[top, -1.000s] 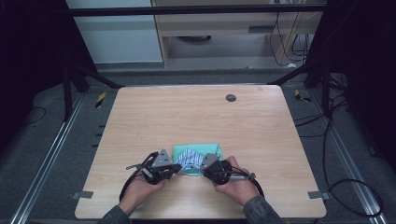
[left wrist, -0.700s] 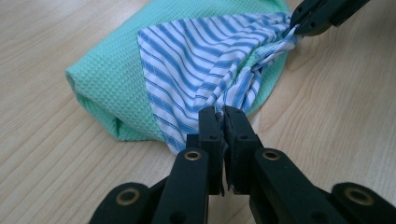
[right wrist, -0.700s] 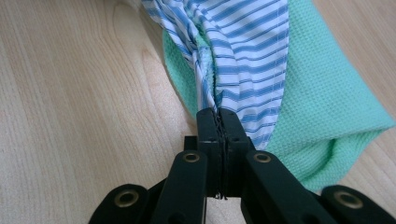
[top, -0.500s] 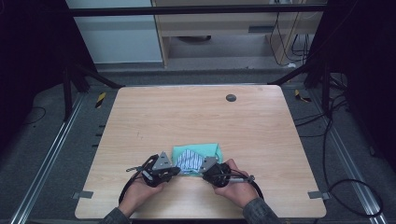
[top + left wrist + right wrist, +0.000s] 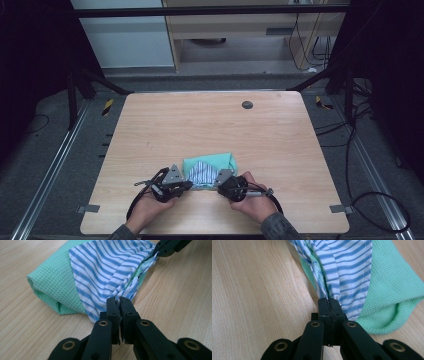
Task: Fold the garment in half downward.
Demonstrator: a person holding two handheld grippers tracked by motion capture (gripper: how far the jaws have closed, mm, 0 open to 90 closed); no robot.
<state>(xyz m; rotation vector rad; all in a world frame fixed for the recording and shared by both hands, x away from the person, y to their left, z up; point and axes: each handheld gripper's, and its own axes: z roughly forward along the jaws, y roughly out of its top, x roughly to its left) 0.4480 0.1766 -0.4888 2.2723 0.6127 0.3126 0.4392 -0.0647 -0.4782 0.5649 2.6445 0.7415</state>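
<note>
At the bottom centre of the high view, a person's two hands each hold a black two-jaw gripper at the near edge of a wooden table (image 5: 150,125). The left gripper (image 5: 119,301) has its jaws pressed together on a bunched corner of a blue-and-white striped cloth (image 5: 107,267). The right gripper (image 5: 329,302) is likewise clamped on the opposite near corner of that cloth.

Just beyond the grippers, lower centre of the high view, the striped cloth lies over a folded mint-green waffle-weave towel (image 5: 220,161). Whether the jaws also catch a little of the green towel is hard to tell.

Both fabrics look light, soft and limp, so they will likely sag and crumple when lifted rather than hold shape. The stitched hem corners seem the firmest places to grip. The thin striped cloth may slide over the thicker towel.

Farther back, a small dark round disc (image 5: 247,104) sits near the table's far edge.
</note>
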